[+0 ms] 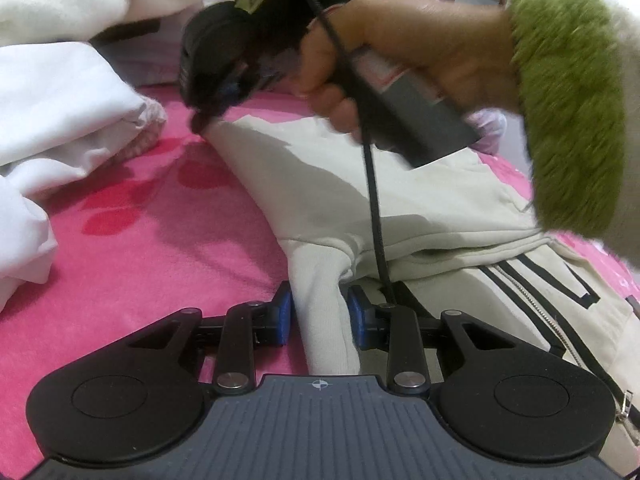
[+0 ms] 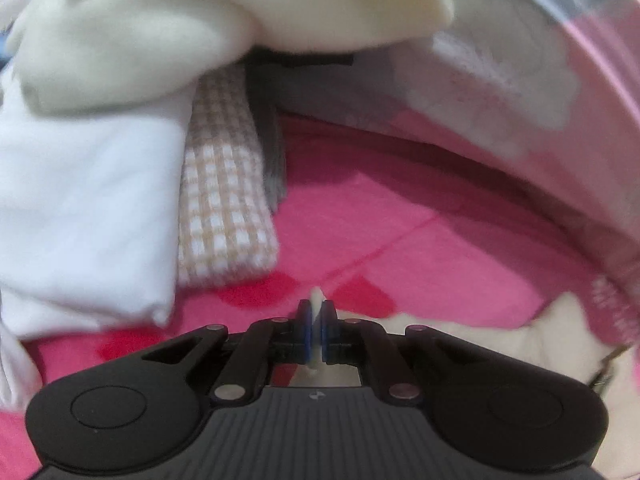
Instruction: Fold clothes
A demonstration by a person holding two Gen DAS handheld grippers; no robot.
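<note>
A cream zip jacket with black stripes lies spread on a pink blanket. My left gripper is shut on a thick folded band of the jacket, near its sleeve, and the cloth runs between the blue pads toward the camera. At the jacket's far corner my right gripper pinches the fabric tip. In the right wrist view that right gripper is shut, with a sliver of cream cloth sticking out between its pads. More of the jacket lies below right.
A hand in a fuzzy green sleeve holds the right gripper. Folded white clothes are piled at the left. Ahead of the right gripper sit a white stack, a beige checked cloth and a cream garment.
</note>
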